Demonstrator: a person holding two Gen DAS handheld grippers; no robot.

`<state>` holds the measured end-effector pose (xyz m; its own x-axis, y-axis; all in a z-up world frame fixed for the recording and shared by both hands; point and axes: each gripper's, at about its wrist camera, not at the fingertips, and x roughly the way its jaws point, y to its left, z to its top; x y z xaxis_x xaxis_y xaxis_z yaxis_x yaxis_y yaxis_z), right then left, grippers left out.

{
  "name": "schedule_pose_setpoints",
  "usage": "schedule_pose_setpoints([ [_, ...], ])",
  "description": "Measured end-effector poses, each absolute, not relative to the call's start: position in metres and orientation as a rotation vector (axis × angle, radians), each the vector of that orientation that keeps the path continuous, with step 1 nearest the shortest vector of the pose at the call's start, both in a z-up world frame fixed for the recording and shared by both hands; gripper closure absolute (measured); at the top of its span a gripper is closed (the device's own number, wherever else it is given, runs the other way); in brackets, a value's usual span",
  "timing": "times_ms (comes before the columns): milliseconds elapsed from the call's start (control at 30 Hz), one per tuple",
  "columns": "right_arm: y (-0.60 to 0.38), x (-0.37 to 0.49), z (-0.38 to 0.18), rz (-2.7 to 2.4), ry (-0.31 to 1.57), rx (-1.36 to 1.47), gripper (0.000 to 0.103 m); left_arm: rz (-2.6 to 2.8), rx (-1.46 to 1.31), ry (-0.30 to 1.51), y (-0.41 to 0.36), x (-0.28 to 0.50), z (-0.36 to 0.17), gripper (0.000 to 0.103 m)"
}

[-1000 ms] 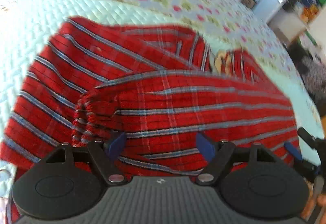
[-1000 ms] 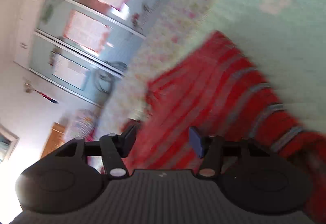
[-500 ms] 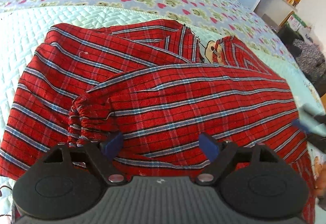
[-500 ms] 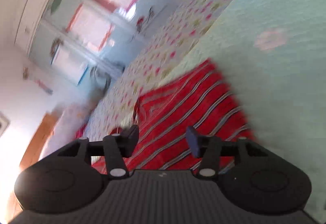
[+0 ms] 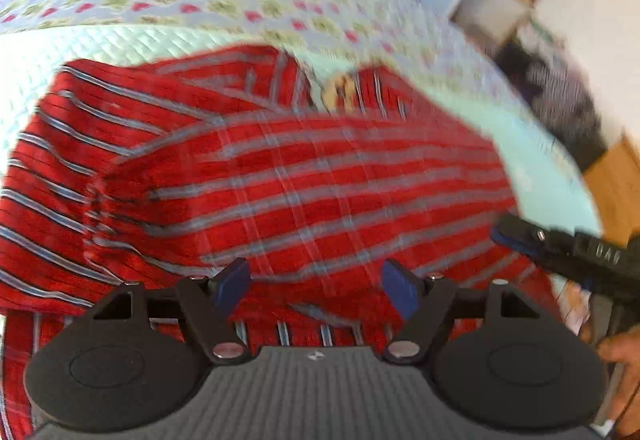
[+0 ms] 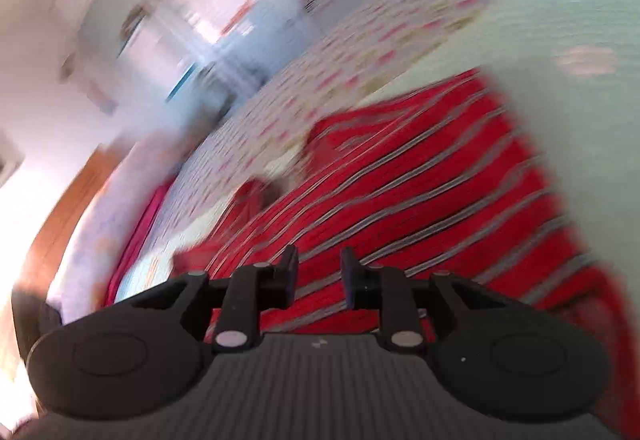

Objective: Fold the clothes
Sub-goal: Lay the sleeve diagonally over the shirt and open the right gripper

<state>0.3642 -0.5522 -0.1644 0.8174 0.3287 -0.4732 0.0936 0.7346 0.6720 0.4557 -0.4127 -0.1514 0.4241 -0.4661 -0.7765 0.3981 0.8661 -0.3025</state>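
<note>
- Left gripper (image 5: pixel 314 286) hovers low over the near edge of the red plaid flannel garment with grey-blue stripes (image 5: pixel 280 176), blue pads spread wide, nothing between them.
- Right gripper (image 6: pixel 318 272) has its pads drawn closer but a clear gap shows between them, gripping no cloth; it sits over the garment's stripes, and from the left view it reaches in at the right-hand hem.
- The garment lies on the pale mint quilted bedspread (image 5: pixel 60 52), one sleeve laid across the body, the gathered cuff (image 5: pixel 94 212) at the left.
- Both views are smeared with motion, so the exact hem line is hard to read.
- My call: whichever fold comes next, pinch the edge at matching corners, lift both sides level, and lay flat so the crossed sleeve doesn't slip.
</note>
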Motion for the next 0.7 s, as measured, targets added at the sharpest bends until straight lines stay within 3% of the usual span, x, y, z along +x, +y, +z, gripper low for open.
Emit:
schedule_pose_setpoints([
  [67,-0.541,0.374,-0.179,0.15,0.687,0.754,0.074,-0.53,-0.035,1.004,-0.42,0.453,-0.163,0.028],
  [167,-0.551,0.368,-0.207,0.096,0.732,0.8,0.103,-0.525,0.027,0.982,-0.428,0.446,-0.167,0.027],
  [267,-0.554,0.352,-0.201,0.04,0.724,0.802,0.103,-0.523,0.081,0.968,-0.434,0.443,-0.169,0.024],
  [333,-0.548,0.338,-0.188,0.028,0.71,0.769,0.091,-0.521,0.118,0.958,-0.438,0.44,-0.171,0.021],
  [400,-0.534,0.319,-0.171,0.065,0.679,0.751,0.066,-0.519,0.154,0.948,-0.442,0.438,-0.173,0.017],
  [467,-0.525,0.3,-0.173,0.138,0.655,0.845,0.052,-0.515,0.176,0.936,-0.444,0.436,-0.174,0.016],
  [500,-0.522,0.293,-0.181,0.127,0.694,0.846,0.051,-0.512,0.181,0.929,-0.445,0.435,-0.175,0.014],
  [533,-0.52,0.286,-0.191,0.099,0.749,0.827,0.052,-0.505,0.192,0.925,-0.447,0.433,-0.175,0.014],
  [567,-0.518,0.279,-0.193,0.067,0.767,0.772,0.079,-0.498,0.204,0.922,-0.449,0.432,-0.175,0.014],
  [600,-0.515,0.271,-0.193,0.034,0.773,0.705,0.093,-0.49,0.215,0.919,-0.451,0.43,-0.175,0.014],
  [700,-0.498,0.249,-0.17,0.011,0.745,0.572,0.086,-0.469,0.231,0.905,-0.455,0.426,-0.175,0.014],
])
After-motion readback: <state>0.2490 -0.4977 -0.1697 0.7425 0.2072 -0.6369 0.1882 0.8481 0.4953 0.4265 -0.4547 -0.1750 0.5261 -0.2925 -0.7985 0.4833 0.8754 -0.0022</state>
